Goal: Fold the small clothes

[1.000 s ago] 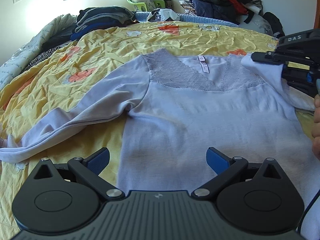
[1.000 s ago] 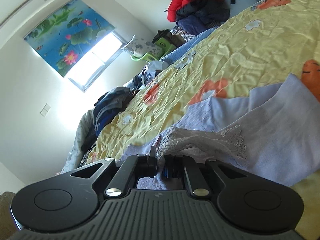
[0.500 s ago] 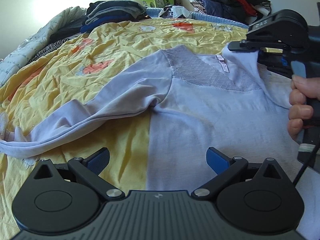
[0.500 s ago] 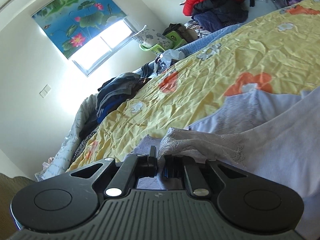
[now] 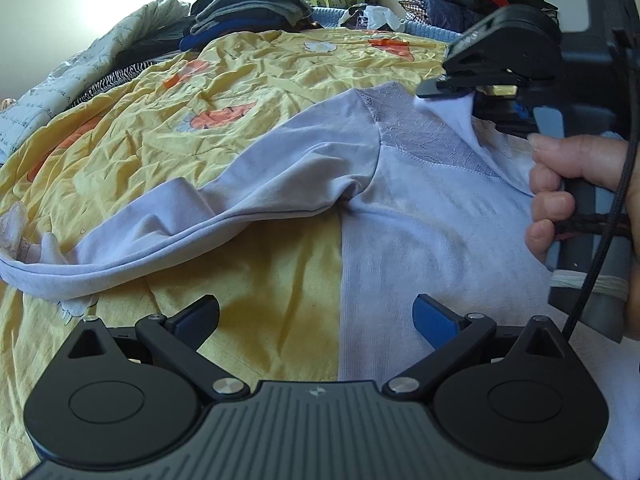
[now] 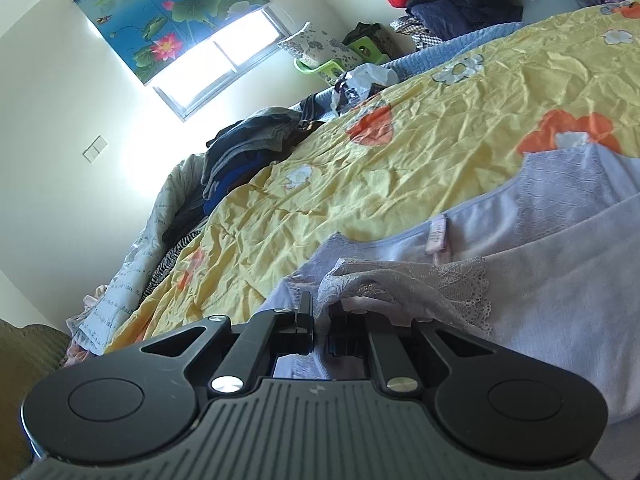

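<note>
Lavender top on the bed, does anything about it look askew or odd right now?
Yes. The top lies partly flat, but its sleeve trails off crumpled and twisted across the yellow bedsheet. The right gripper pinches the lace shoulder, lifting it over the neckline.

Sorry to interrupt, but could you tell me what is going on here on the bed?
A person is folding a pale lilac top that lies on a yellow floral bedspread. The right gripper is shut on the top's lace shoulder, lifting that side across the body of the garment. The left gripper hovers open over the top's lower edge, holding nothing. One sleeve is spread out to the side, not yet folded in.
</note>
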Demonstrator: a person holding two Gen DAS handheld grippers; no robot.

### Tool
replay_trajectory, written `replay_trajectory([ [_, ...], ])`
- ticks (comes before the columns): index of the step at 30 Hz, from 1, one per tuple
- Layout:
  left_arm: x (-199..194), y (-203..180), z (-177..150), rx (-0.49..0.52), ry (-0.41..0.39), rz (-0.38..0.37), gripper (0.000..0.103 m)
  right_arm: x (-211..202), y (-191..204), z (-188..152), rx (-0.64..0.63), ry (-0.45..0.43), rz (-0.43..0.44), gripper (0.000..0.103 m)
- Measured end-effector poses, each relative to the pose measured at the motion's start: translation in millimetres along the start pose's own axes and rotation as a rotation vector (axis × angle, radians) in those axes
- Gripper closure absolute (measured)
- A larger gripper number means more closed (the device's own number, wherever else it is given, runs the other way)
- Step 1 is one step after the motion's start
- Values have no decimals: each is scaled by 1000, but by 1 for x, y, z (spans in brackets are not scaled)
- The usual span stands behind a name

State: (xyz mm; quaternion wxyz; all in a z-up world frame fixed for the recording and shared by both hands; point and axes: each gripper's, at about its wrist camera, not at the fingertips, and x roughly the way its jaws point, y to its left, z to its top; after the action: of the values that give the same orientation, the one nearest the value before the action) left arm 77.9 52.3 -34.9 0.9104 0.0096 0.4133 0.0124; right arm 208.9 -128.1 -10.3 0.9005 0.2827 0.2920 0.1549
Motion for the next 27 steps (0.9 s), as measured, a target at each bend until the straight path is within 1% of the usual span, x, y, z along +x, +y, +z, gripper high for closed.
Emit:
replay_trajectory([
  [4,0,4,-1,-5,1,7,0,13,17,-3,-27,24,31,91],
  [7,0,8,0,-14,4,20,0,23,29,-7,-52,64,52,85],
  [8,0,10,0,-17,3,23,0,27,33,-9,-60,84,55,75],
  [10,-1,14,0,-28,4,25,0,31,37,-13,-73,111,66,62],
  [14,-3,19,0,-44,2,30,0,28,46,-16,-90,124,88,62],
  [16,-4,20,-1,-45,2,31,0,24,51,-14,-101,127,112,61],
  [19,-4,22,-3,-45,5,32,0,20,64,-11,-170,126,137,56],
  [22,-4,23,-5,-49,9,36,0,17,74,-10,-228,132,148,55],
  [24,-5,24,-6,-52,11,38,0,18,77,-11,-234,153,174,53],
  [26,-5,26,-7,-55,12,41,0,23,79,-13,-248,196,209,50],
  [27,-6,27,-7,-56,12,43,0,25,81,-15,-262,209,213,50],
])
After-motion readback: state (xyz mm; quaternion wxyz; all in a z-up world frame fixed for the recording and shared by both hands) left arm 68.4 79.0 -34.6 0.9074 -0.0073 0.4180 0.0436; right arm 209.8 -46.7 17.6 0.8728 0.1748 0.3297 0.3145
